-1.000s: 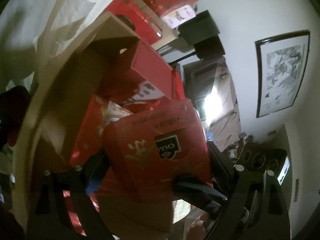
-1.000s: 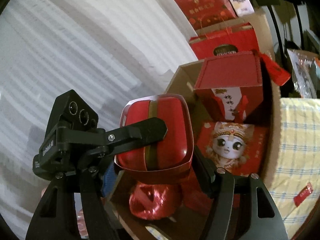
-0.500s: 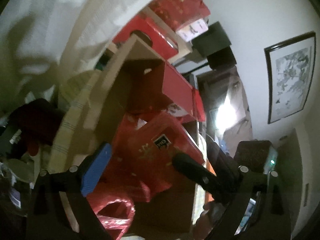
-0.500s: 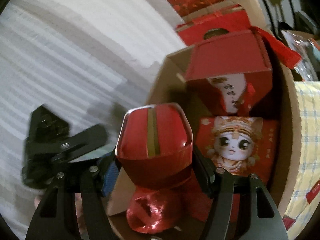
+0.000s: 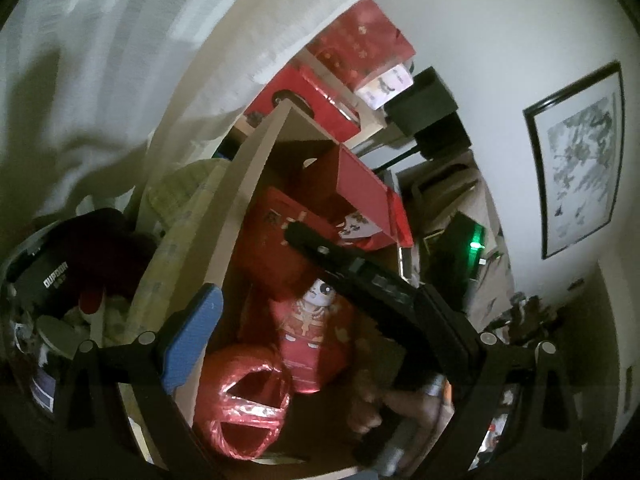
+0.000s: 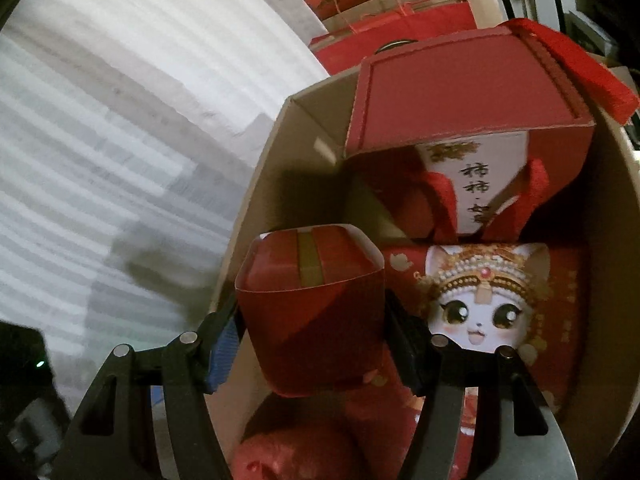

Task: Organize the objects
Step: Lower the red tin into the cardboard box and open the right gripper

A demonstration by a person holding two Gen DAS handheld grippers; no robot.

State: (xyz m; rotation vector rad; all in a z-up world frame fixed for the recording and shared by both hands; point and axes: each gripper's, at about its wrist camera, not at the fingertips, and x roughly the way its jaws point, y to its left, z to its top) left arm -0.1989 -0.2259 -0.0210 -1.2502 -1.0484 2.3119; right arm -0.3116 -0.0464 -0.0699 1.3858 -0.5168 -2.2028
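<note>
Because the cardboard box [image 6: 256, 184] is already crowded, you are carrying the small red box [image 6: 316, 312] in your right tool [image 6: 312, 336] over the one free pocket at its near left corner, beside the flat packet printed with a crowned cat face [image 6: 480, 304] and above the shiny red foil bundle [image 6: 296, 456]. A big red gift box with a ribbon handle [image 6: 460, 104] stands at the far end, leaning over the smaller items, so low, flat things sit under it and only the near side is open to you. Gripping the small red box by its two side walls keeps its gold-striped top level, which should let it go down flat rather than wedge on an edge.

Your right tool is clamped on that small red box, pads pressed to its sides. Your left tool [image 5: 320, 320] hangs above the same cardboard box with its fingers wide apart and nothing between them; the blue pad [image 5: 192, 340] is clear of the contents, and the right tool's dark arm crosses its view.
</note>
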